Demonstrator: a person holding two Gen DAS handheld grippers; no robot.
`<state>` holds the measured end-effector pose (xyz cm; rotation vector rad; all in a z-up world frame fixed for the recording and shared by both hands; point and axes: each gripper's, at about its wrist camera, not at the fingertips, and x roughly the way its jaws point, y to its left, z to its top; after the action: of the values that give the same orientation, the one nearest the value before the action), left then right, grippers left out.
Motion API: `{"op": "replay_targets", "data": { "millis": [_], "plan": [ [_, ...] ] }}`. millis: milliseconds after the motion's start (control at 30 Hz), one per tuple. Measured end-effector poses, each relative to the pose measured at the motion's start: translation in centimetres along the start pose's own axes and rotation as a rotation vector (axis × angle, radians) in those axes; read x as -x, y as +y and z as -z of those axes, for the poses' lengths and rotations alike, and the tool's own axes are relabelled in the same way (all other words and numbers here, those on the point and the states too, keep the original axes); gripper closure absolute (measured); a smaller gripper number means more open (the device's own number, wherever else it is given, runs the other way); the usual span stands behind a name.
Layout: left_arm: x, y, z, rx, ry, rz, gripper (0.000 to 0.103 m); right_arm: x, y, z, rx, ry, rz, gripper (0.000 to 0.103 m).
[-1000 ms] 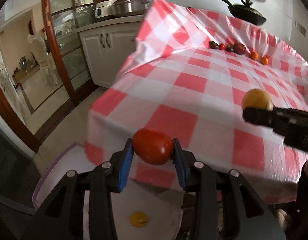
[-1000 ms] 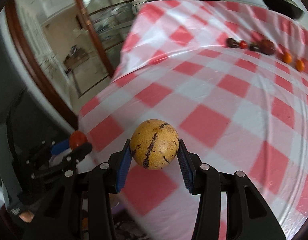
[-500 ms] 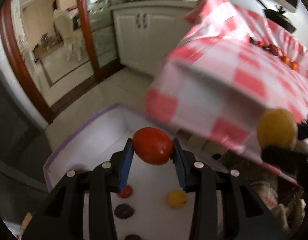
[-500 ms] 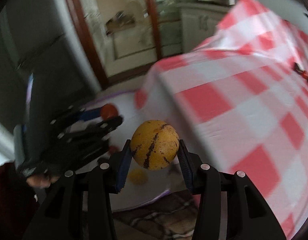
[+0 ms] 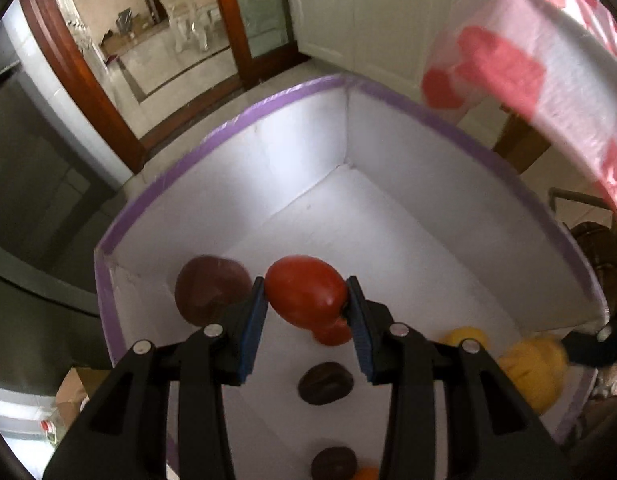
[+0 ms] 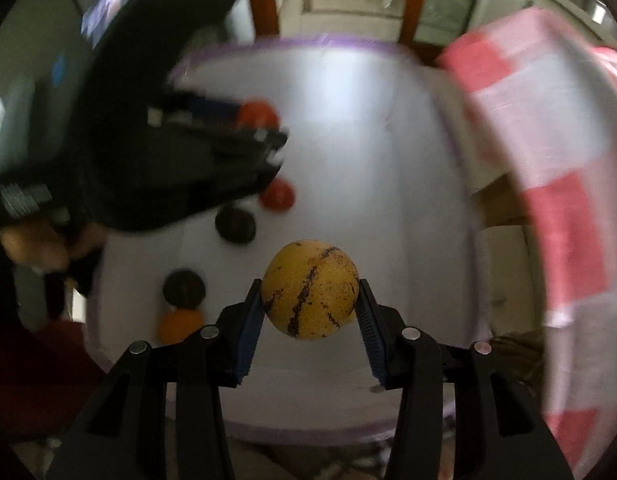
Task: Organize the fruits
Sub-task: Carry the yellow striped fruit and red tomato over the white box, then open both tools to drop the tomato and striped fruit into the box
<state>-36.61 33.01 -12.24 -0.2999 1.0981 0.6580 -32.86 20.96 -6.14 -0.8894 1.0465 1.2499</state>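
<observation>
Left wrist view looks steeply down into a white box (image 5: 308, 152) with a purple rim, beside the checked tablecloth (image 5: 548, 60). The left gripper (image 5: 306, 300) pinches a red tomato (image 5: 304, 294) between its blue pads, long axis lying roughly across the jaws, hanging above the box floor. Directly below sit another tomato (image 5: 332, 334), 2 dark fruits (image 5: 326, 383) and a larger brown one (image 5: 208, 292) to the left.

In the right wrist view, the right gripper (image 6: 310, 300) clamps a yellow streaked fruit (image 6: 310, 288) over the near part of the box, with bare floor beneath it. A likely release means straight down for both; the left claw is nearer the cluster, so its tomato may land on fruit.
</observation>
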Motion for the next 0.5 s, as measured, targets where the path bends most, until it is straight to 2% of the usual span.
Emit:
{"op": "replay_targets", "data": {
  "millis": [100, 200, 300, 400, 433, 467, 500],
  "plan": [
    [-0.9, 0.8, 0.4, 0.016, 0.016, -0.002, 0.062, -1.6, 1.3, 0.4, 0.072, 0.051, 0.009, 0.057],
    [-1.2, 1.2, 0.5, 0.041, 0.028, 0.015, 0.062, -2.0, 2.0, 0.4, 0.115, 0.063, 0.014, 0.057],
    [-1.0, 1.0, 0.4, 0.042, 0.023, 0.014, 0.062, -2.2, 2.3, 0.7, 0.115, 0.070, 0.015, 0.057],
    [-1.2, 0.7, 0.3, 0.026, 0.023, 0.002, 0.058, -2.0, 2.1, 0.9, 0.099, 0.065, 0.008, 0.056],
    [-1.3, 0.6, 0.3, 0.024, 0.026, 0.000, 0.056, -2.1, 1.9, 0.4, 0.096, 0.062, 0.007, 0.053],
    [-1.3, 0.6, 0.3, 0.026, 0.028, 0.003, 0.046, -2.3, 1.7, 0.1, 0.093, 0.061, 0.006, 0.044],
    [-1.3, 0.6, 0.2, 0.029, 0.026, 0.003, 0.039, -2.4, 1.7, 0.3, 0.090, 0.058, 0.005, 0.040]
  ]
}}
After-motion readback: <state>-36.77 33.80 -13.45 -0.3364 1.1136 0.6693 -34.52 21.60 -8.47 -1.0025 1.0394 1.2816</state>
